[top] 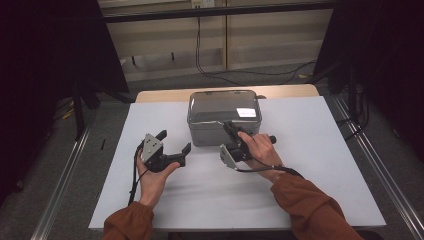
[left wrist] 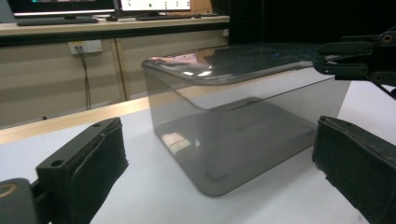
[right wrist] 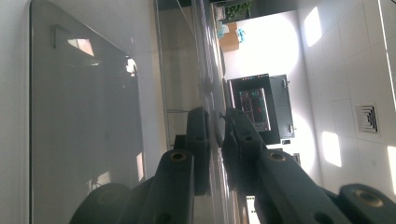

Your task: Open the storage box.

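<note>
A white sheet [top: 150,200] covers the tabletop, with a strip of bare wood [top: 165,95] showing along its far edge. Nearest the person, the left gripper [top: 176,141] is held just above the sheet, its jaws spread wide and holding nothing, aimed toward the grey translucent box [top: 224,117] (its own camera frames the box's near corner [left wrist: 205,154] between the two pads). The box sits right of that gripper and apart from it, in the middle of the table toward the far side, upright, its long axis running left to right across the table and its lid [left wrist: 233,63] facing up. The right gripper [top: 231,131] lies on its side at the box's front right; its jaws are closed on what looks like the lid's thin edge [right wrist: 212,116], one jaw each side. Beyond the table, black cables [top: 200,55] hang against pale cabinet fronts [top: 260,40]. Nothing lies between the left gripper and the box.
</note>
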Available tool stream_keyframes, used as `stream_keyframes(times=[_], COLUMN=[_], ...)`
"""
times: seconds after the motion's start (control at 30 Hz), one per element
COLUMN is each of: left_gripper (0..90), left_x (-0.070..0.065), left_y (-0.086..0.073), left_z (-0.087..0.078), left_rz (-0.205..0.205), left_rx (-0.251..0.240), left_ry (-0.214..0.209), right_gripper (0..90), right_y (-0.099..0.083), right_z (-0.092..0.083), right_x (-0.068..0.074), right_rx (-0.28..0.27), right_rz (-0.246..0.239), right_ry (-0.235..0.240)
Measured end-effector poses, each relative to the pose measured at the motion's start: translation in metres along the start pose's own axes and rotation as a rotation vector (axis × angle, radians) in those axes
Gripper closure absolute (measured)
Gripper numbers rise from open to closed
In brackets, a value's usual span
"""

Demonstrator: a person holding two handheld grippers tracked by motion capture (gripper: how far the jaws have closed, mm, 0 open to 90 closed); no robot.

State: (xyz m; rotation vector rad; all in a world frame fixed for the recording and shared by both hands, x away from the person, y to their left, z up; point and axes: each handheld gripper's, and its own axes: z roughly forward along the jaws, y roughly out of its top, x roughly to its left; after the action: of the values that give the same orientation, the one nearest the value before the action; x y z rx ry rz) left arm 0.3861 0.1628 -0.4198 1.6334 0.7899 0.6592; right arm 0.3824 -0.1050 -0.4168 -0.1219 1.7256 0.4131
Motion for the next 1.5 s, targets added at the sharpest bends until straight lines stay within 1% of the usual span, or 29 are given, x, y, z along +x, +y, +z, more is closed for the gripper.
stream_keyframes(times=[0.03, 0.07, 0.17, 0.23, 0.27, 0.3, 0.37, 0.43, 0.47, 0.5, 0.6, 0.67, 0.7, 0.73, 0.8, 0.83, 0.9, 0.97, 1.0, 1.03, 1.07, 1.13, 1.2, 1.27, 1.3, 1.37, 1.4, 1.43, 1.5], left_gripper=[2.7, 2.7, 2.6, 2.7, 2.7, 2.7, 2.7, 2.9, 2.9, 2.9, 3.2, 3.4, 4.2, 4.3, 4.3, 4.3, 4.3, 4.3, 4.3, 4.3, 4.4, 4.4, 4.7, 4.8, 4.9, 5.0, 5.7, 7.2, 7.4], left_x=[0.0, 0.001, 0.002, 0.003, 0.003, 0.003, 0.003, 0.003, 0.003, 0.004, 0.006, 0.008, 0.009, 0.011, 0.014, 0.014, 0.014, 0.015, 0.016, 0.016, 0.017, 0.017, 0.02, 0.024, 0.024, 0.024, 0.024, 0.025, 0.025], left_y=[0.001, 0.002, 0.005, 0.006, 0.006, 0.007, 0.008, 0.009, 0.01, 0.011, 0.012, 0.012, 0.011, 0.01, 0.008, 0.009, 0.011, 0.012, 0.012, 0.012, 0.011, 0.01, 0.011, 0.013, 0.013, 0.015, 0.016, 0.016, 0.016], left_z=[0.003, 0.006, 0.013, 0.019, 0.022, 0.024, 0.029, 0.033, 0.035, 0.037, 0.043, 0.047, 0.049, 0.052, 0.056, 0.058, 0.059, 0.061, 0.062, 0.064, 0.065, 0.067, 0.07, 0.074, 0.075, 0.076, 0.077, 0.077, 0.077], left_rz=[0.005, 0.001, -0.004, -0.007, -0.008, -0.006, 0.004, 0.005, 0.016, 0.029, 0.017, 0.025, 0.037, 0.048, 0.003, -0.005, 0.025, 0.024, 0.036, 0.038, 0.042, 0.048, 0.066, 0.057, 0.049, 0.048, 0.046, 0.046, 0.026], left_rx=[0.003, -0.001, -0.007, 0.004, 0.0, 0.0, 0.0, 0.006, 0.016, 0.012, 0.002, -0.004, 0.0, 0.014, 0.014, 0.013, 0.014, 0.014, 0.014, 0.013, 0.017, 0.026, 0.026, 0.026, 0.018, 0.005, -0.012, -0.017, -0.029], left_ry=[-0.002, -0.008, -0.009, -0.009, -0.015, -0.021, -0.02, -0.02, -0.017, -0.011, -0.005, 0.001, 0.008, 0.024, 0.035, 0.025, 0.023, 0.028, 0.028, 0.035, 0.038, 0.035, 0.048, 0.058, 0.054, 0.054, 0.053, 0.054, 0.055], right_gripper=[80.8, 80.8, 80.9, 80.9, 80.9, 80.9, 80.8, 80.8, 80.8, 80.8, 80.8, 80.9, 80.8, 80.9, 81.0, 81.2, 81.2, 81.3, 81.4, 81.4, 81.4, 81.5, 81.5, 81.5, 81.4, 81.2, 81.2, 81.1, 80.3], right_y=[0.0, 0.0, 0.0, 0.0, 0.0, 0.0, 0.0, -0.001, -0.001, -0.001, 0.0, 0.0, 0.0, 0.0, 0.0, 0.0, 0.0, 0.0, 0.0, 0.001, 0.001, 0.001, 0.001, 0.001, 0.001, 0.001, 0.001, 0.001, 0.001], right_z=[0.0, 0.0, 0.0, 0.0, 0.0, 0.0, 0.0, 0.0, 0.0, 0.0, 0.0, 0.001, 0.001, 0.001, 0.001, 0.001, 0.001, 0.001, 0.002, 0.001, 0.002, 0.002, 0.002, 0.002, 0.002, 0.002, 0.002, 0.002, 0.002], right_x=[0.0, -0.001, -0.002, -0.002, -0.003, -0.003, -0.004, -0.004, -0.004, -0.004, -0.005, -0.006, -0.006, -0.007, -0.01, -0.01, -0.013, -0.014, -0.016, -0.017, -0.019, -0.021, -0.021, -0.02, -0.02, -0.02, -0.02, -0.02, -0.02], right_rx=[-0.001, -0.001, 0.001, 0.0, -0.002, -0.003, -0.002, -0.005, -0.006, -0.007, -0.008, -0.009, -0.008, -0.01, -0.011, -0.008, -0.011, -0.011, -0.012, -0.01, -0.012, -0.011, -0.01, -0.009, -0.008, -0.008, -0.009, -0.009, -0.011], right_rz=[-0.003, -0.002, 0.003, 0.006, 0.005, 0.008, 0.008, 0.012, 0.018, 0.018, 0.011, 0.012, 0.019, 0.021, 0.019, 0.022, 0.017, 0.02, 0.014, 0.024, 0.023, 0.033, 0.037, 0.029, 0.029, 0.032, 0.032, 0.032, 0.03], right_ry=[0.001, 0.0, -0.002, -0.004, -0.004, -0.005, -0.006, -0.007, -0.008, -0.007, -0.007, -0.009, -0.01, -0.009, -0.014, -0.016, -0.019, -0.021, -0.025, -0.028, -0.03, -0.033, -0.034, -0.034, -0.035, -0.036, -0.037, -0.039, -0.037])
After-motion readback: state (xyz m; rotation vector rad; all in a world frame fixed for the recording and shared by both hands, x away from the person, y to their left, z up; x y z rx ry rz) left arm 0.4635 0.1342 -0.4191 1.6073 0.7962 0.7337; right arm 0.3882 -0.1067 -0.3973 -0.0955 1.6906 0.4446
